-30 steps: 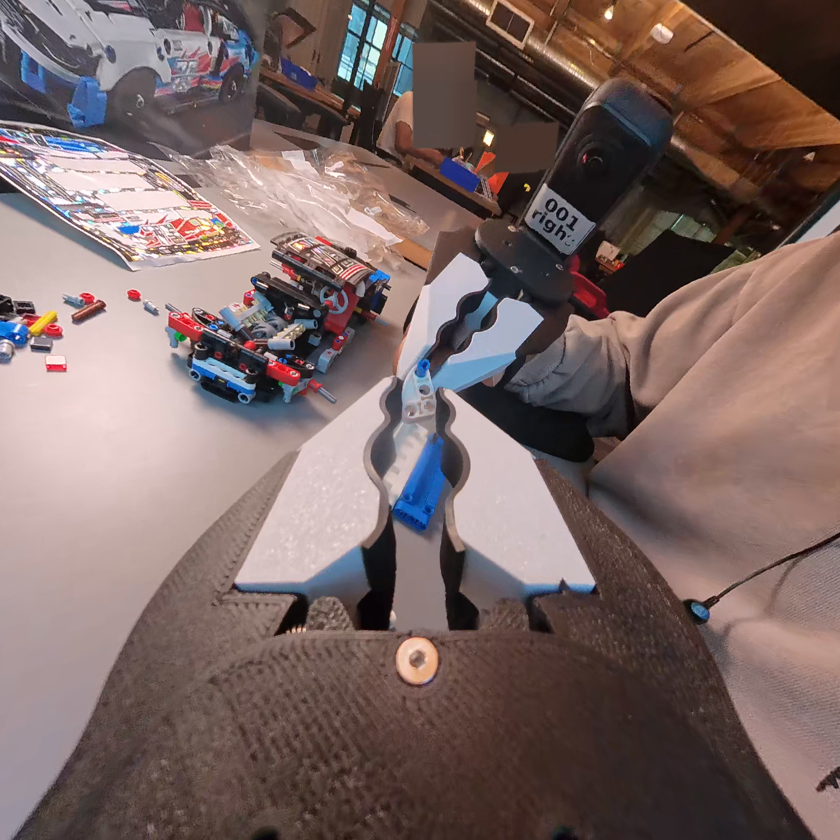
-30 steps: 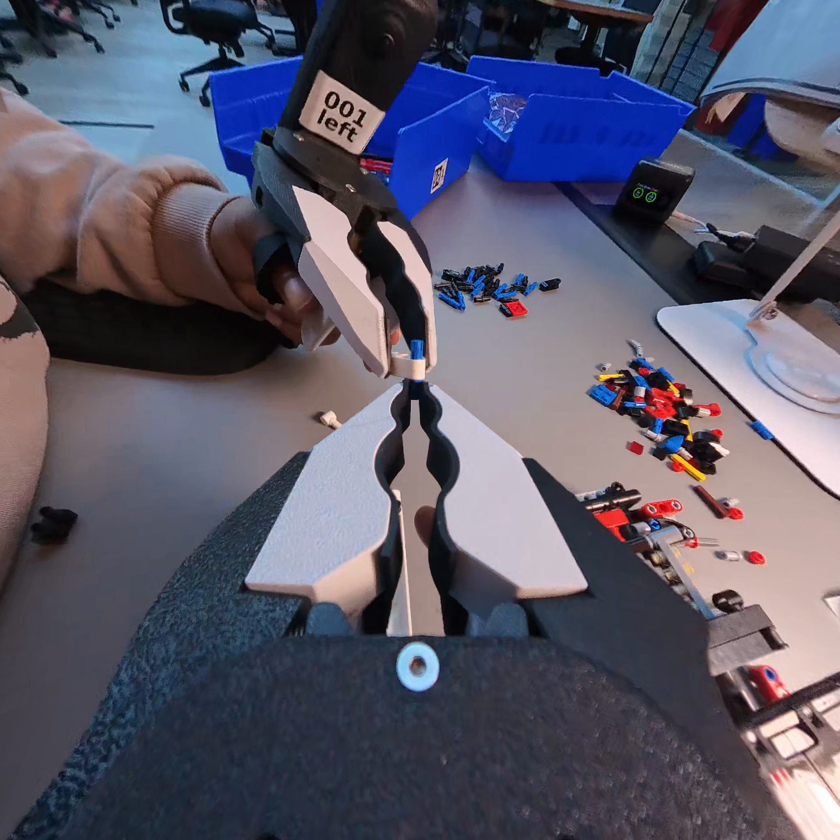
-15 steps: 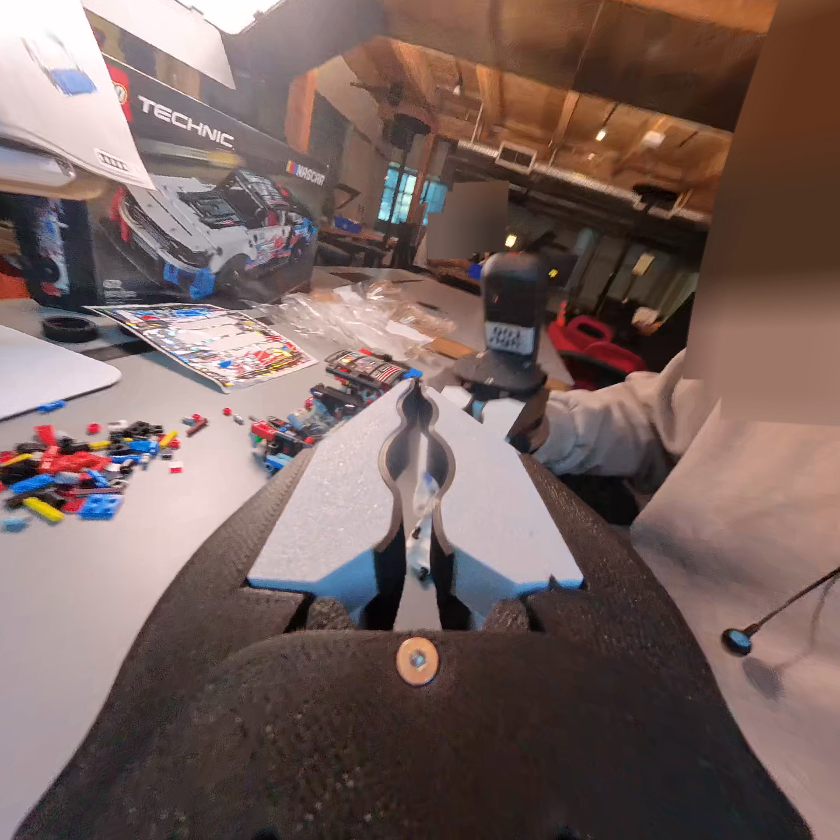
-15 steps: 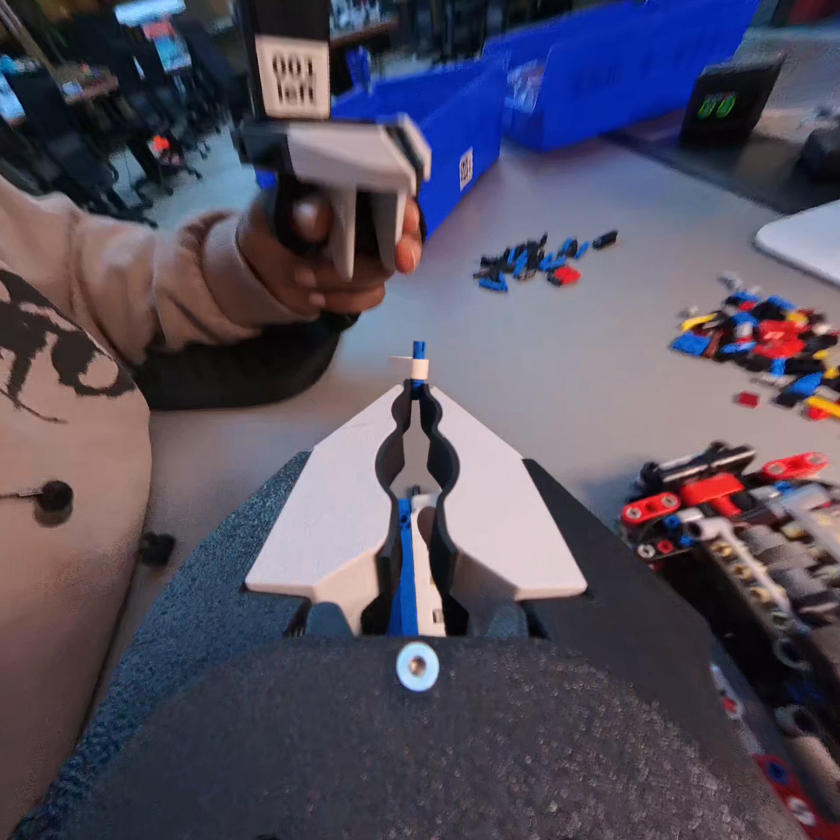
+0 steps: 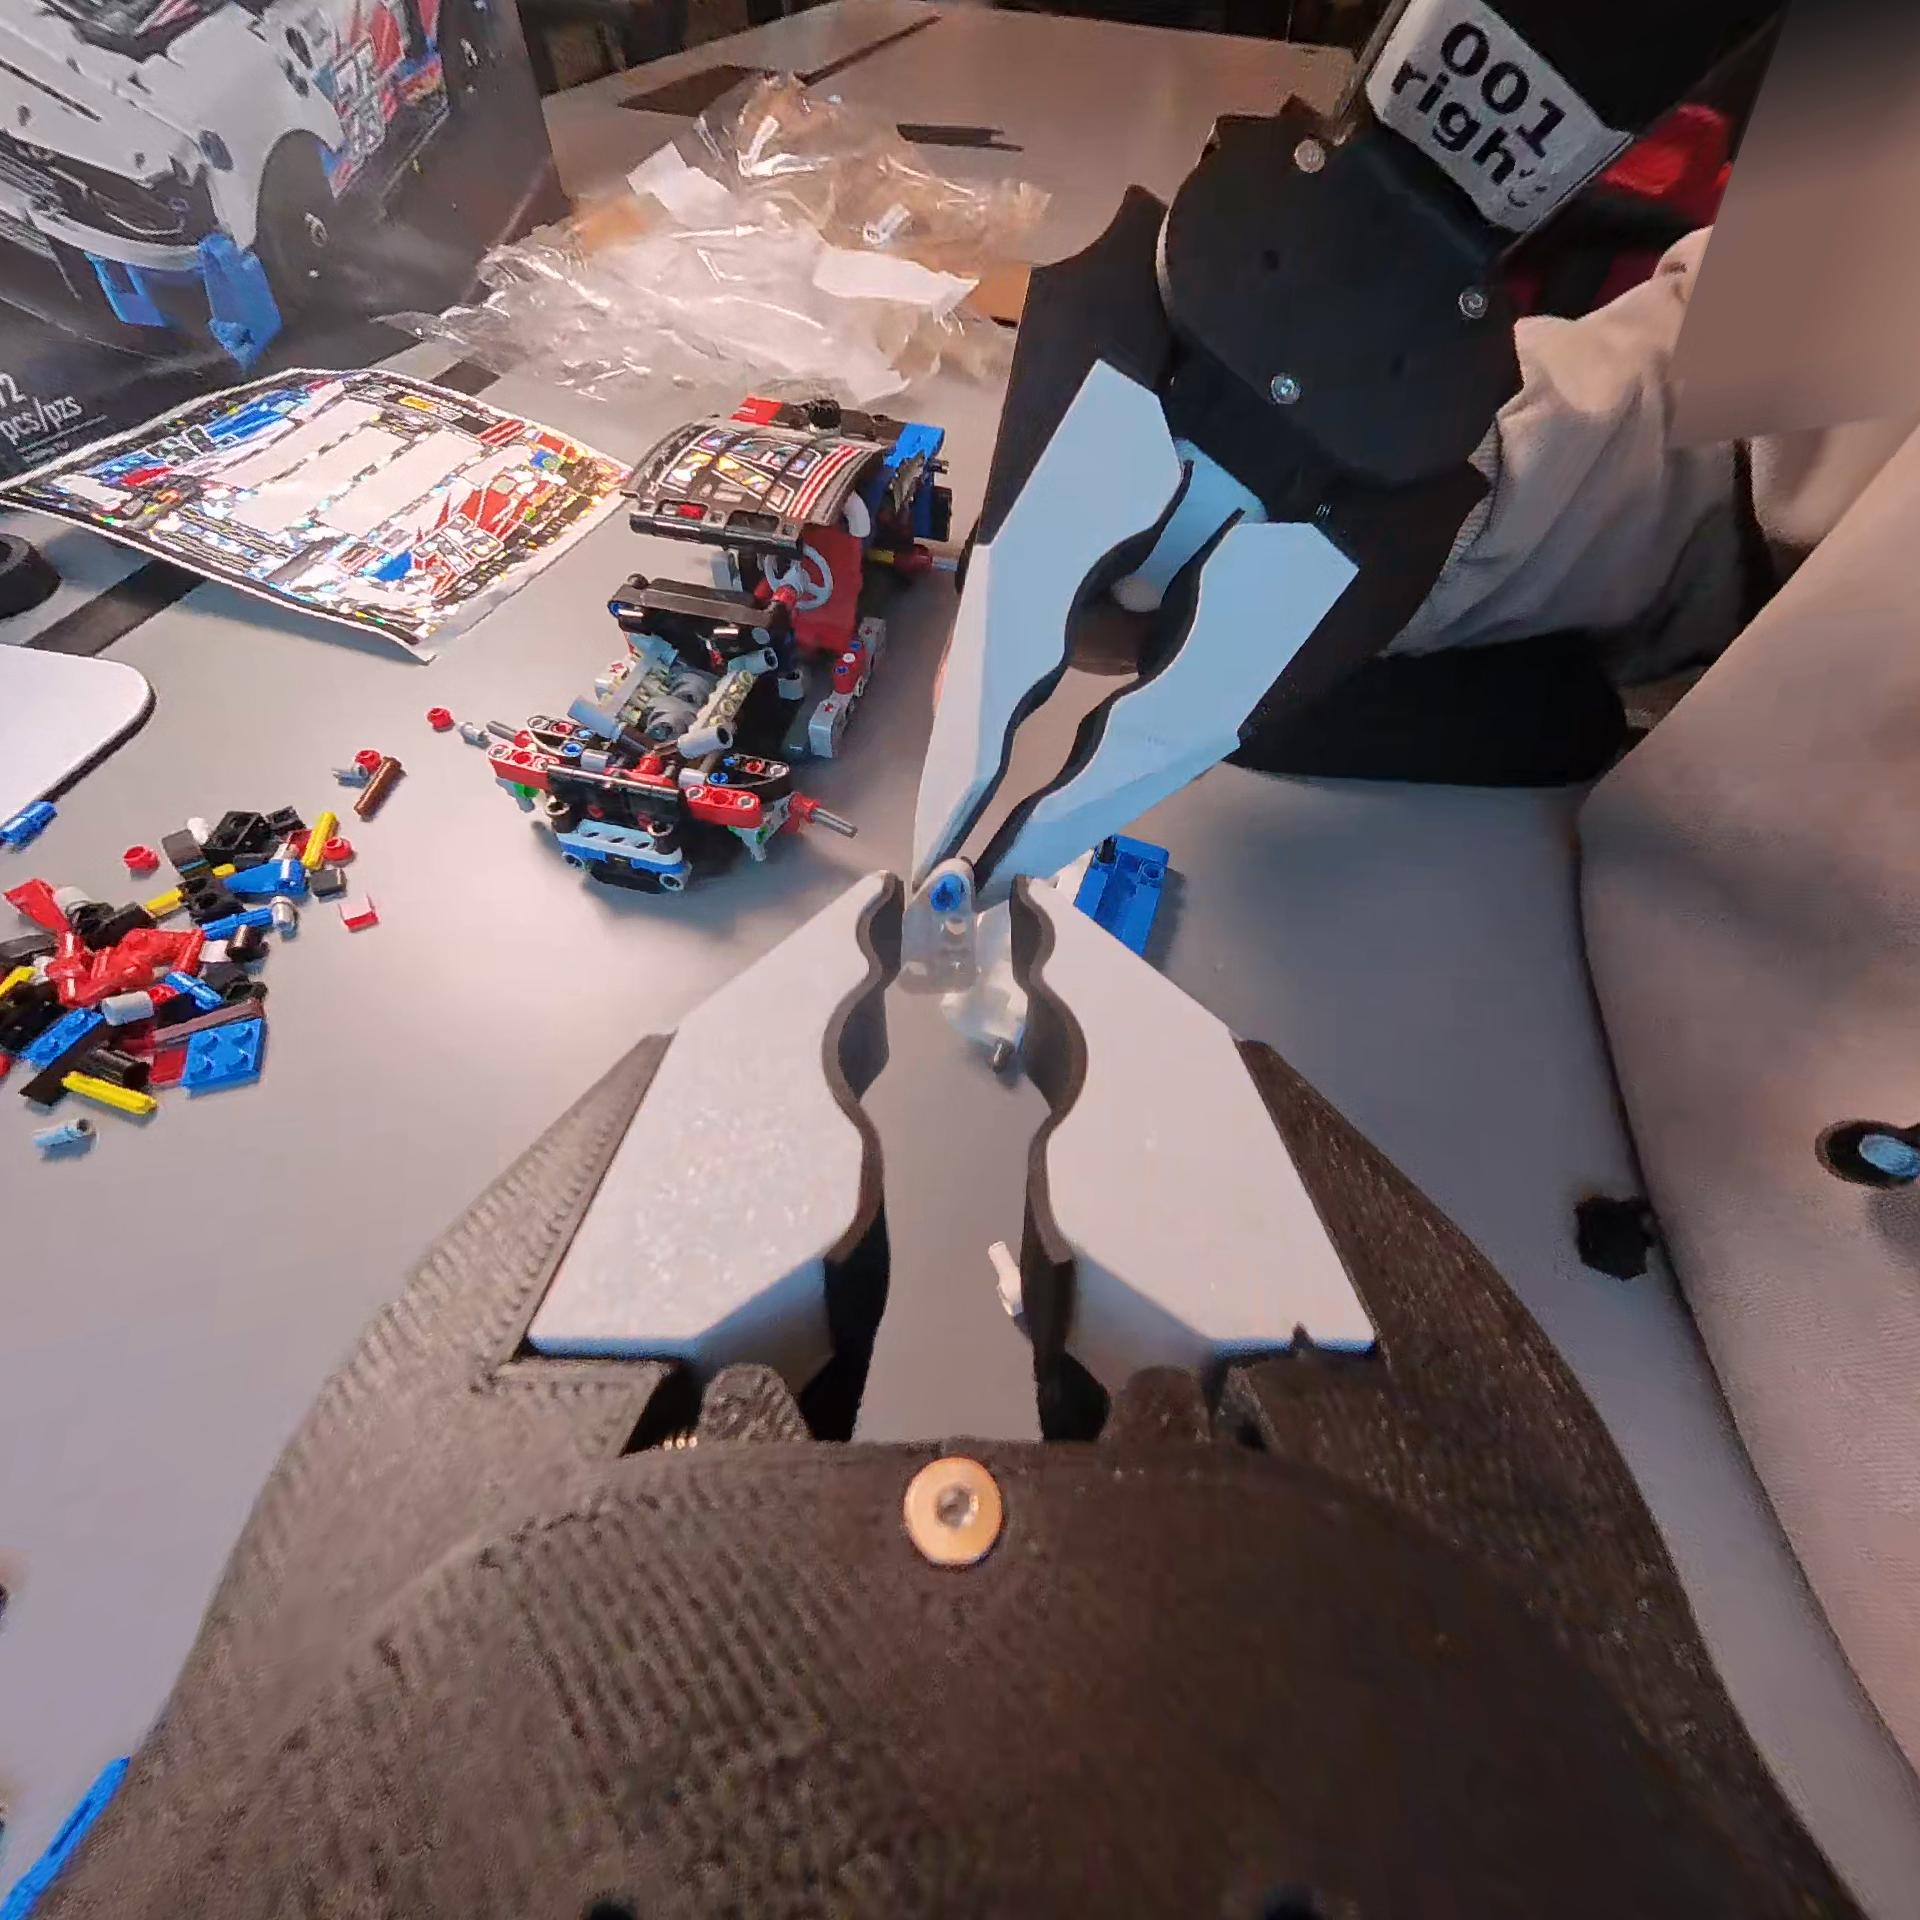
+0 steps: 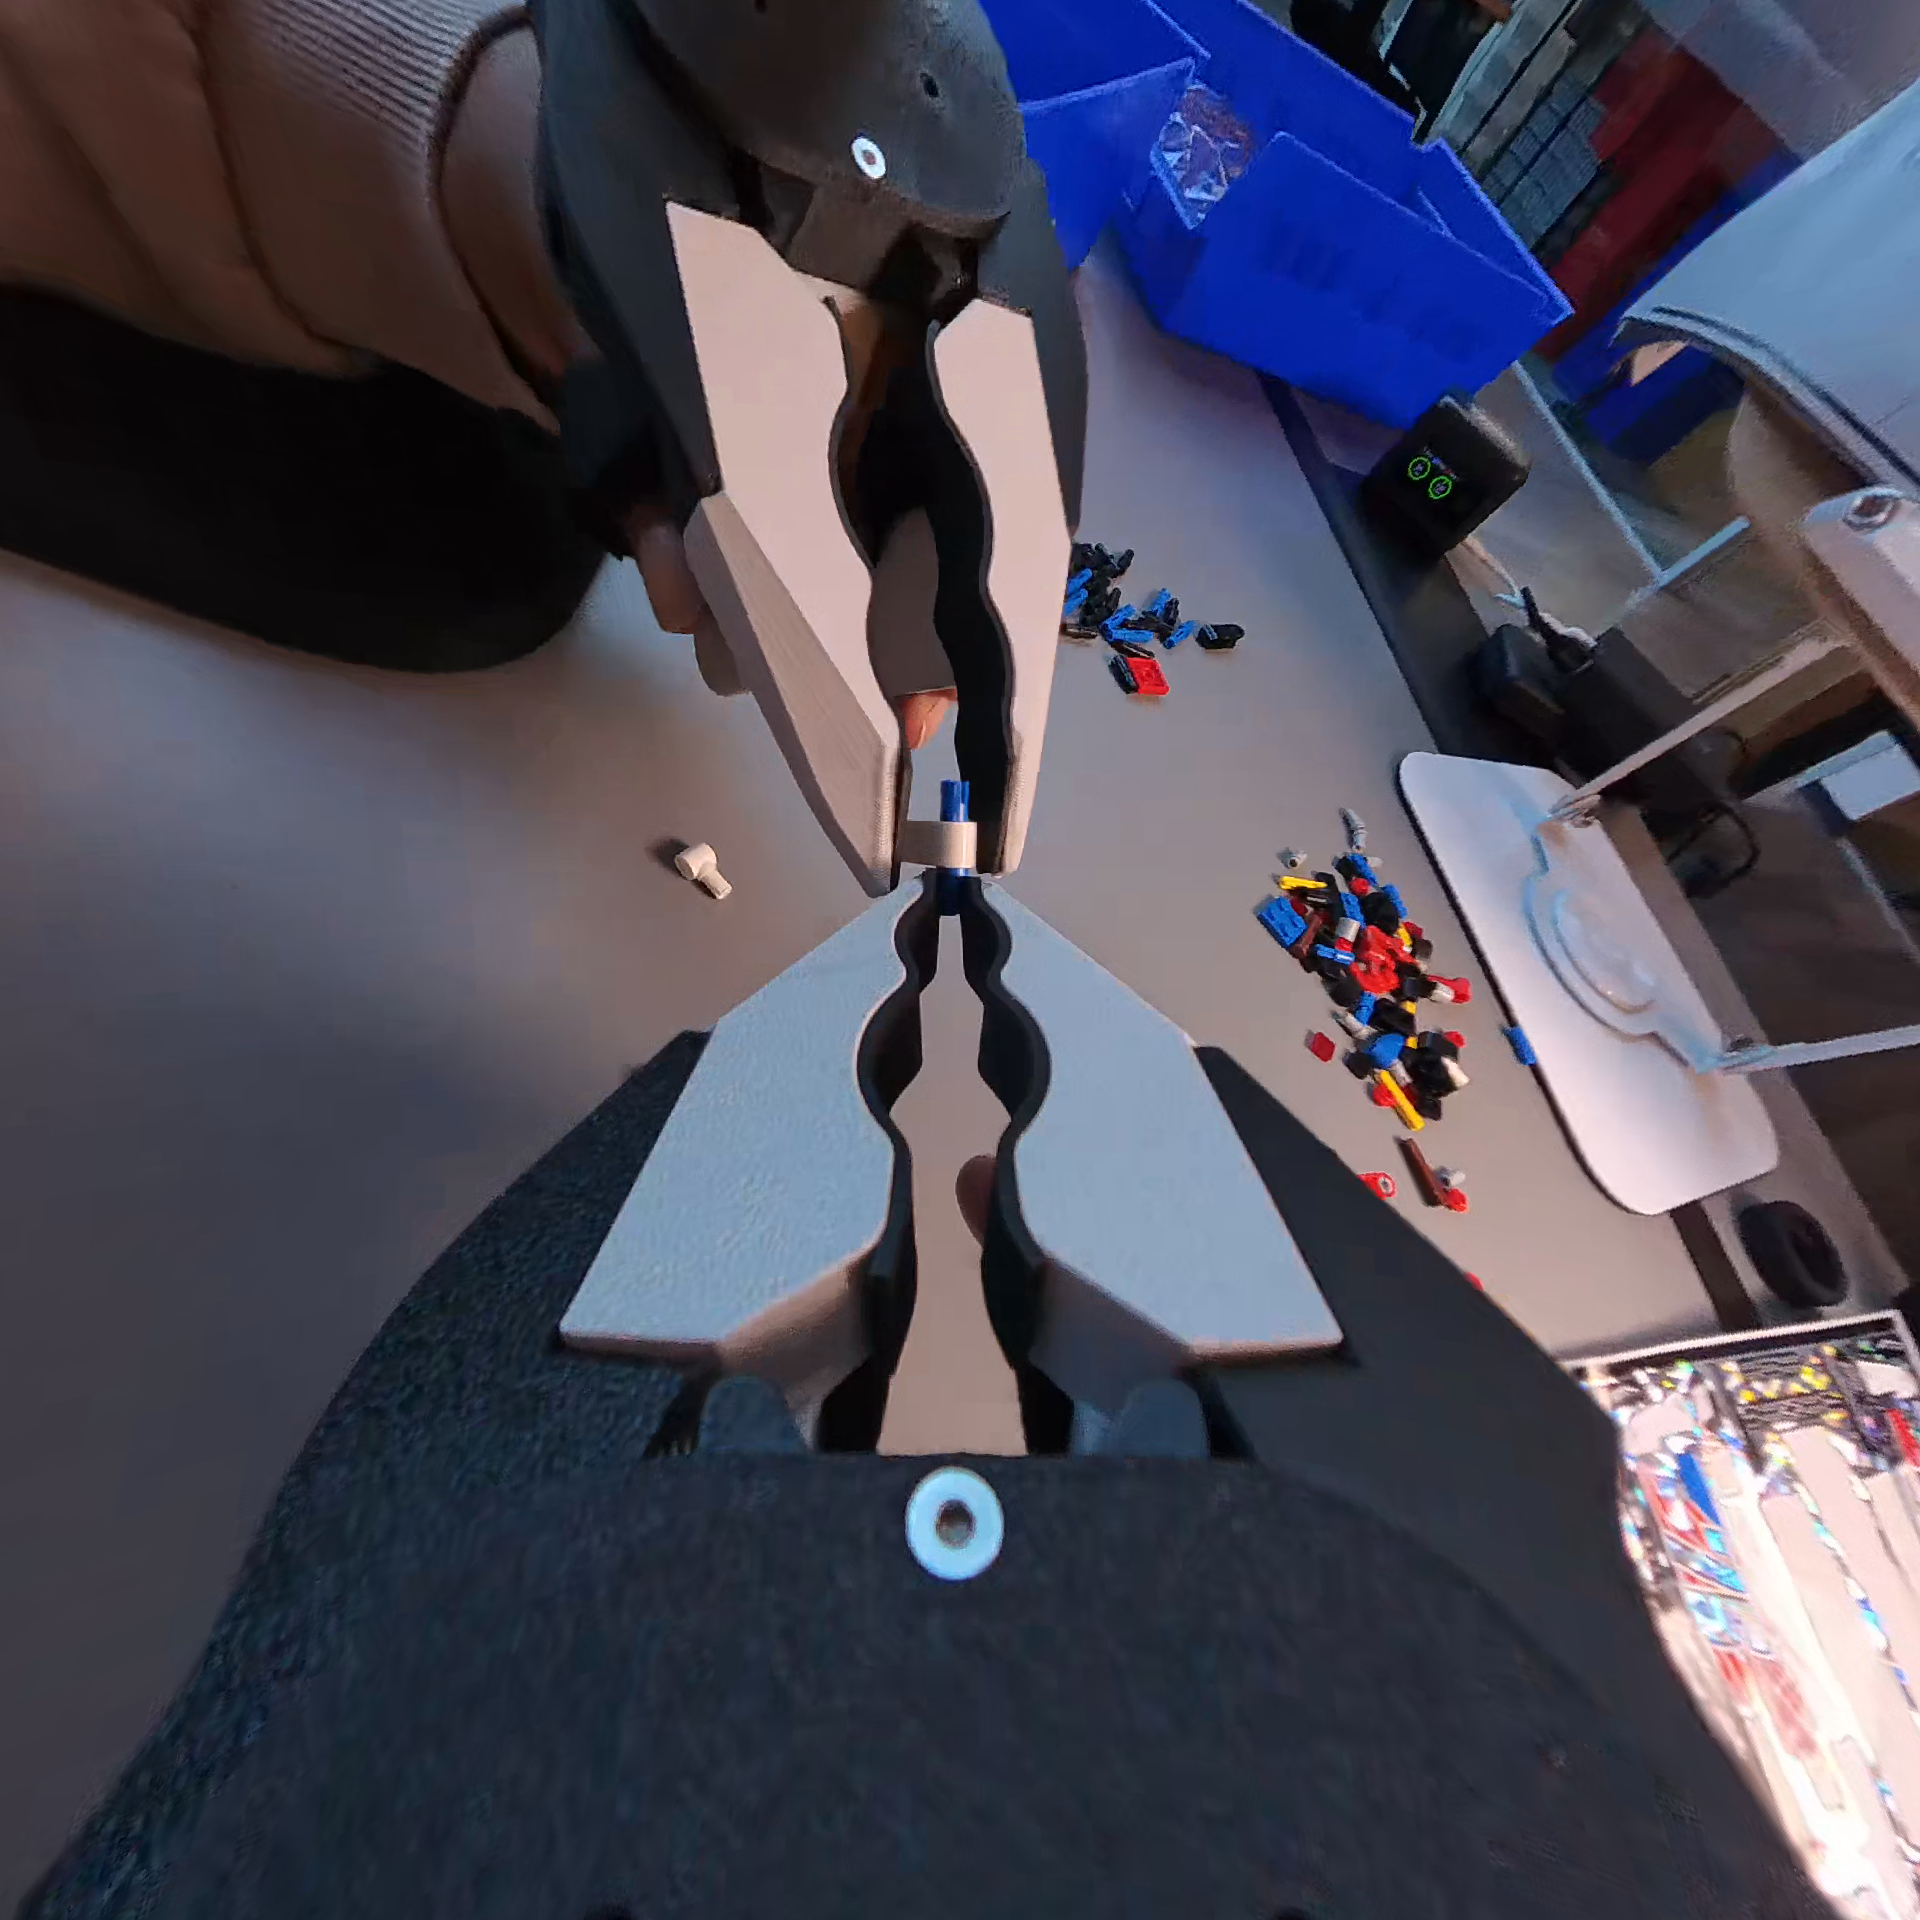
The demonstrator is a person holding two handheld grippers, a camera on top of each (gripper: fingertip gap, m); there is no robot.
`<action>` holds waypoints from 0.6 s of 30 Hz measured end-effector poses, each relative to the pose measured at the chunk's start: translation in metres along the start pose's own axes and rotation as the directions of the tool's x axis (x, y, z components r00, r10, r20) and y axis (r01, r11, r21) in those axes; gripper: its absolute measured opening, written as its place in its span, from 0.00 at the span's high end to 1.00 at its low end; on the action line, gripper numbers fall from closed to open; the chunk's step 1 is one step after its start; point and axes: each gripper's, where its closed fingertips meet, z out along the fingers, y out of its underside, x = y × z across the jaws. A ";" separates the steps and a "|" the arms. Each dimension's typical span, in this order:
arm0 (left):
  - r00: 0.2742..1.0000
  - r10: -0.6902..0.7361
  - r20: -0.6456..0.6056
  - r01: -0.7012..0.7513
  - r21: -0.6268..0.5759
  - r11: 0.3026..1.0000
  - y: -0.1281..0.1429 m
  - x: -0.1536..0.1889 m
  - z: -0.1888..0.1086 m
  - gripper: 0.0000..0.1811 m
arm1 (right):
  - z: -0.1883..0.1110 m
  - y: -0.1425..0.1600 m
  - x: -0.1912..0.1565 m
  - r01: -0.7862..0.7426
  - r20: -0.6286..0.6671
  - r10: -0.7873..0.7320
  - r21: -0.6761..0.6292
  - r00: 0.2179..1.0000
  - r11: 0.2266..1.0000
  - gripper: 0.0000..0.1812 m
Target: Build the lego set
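From the left wrist view, the left tool (image 5: 951,914) stands part-open around a small grey connector (image 5: 948,935) with a blue pin (image 5: 943,896). The right tool (image 5: 961,868) pinches that pin from above, likely seating it. The half-built car (image 5: 727,675) waits on the counter (image 5: 416,1091), loose parts (image 5: 135,956) beside it.

From the right wrist view, the right tool (image 6: 948,896) is nearly closed on the blue pin (image 6: 952,802). The left tool (image 6: 948,847) brackets the grey connector (image 6: 940,842), apparently bracing it; whether it actually grips, I cannot tell.
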 end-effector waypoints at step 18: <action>0.994 0.093 0.066 -0.105 0.213 0.971 -0.026 0.008 -0.009 0.97 | -0.014 -0.016 0.002 -0.043 0.008 0.042 0.156 0.999 0.987 0.99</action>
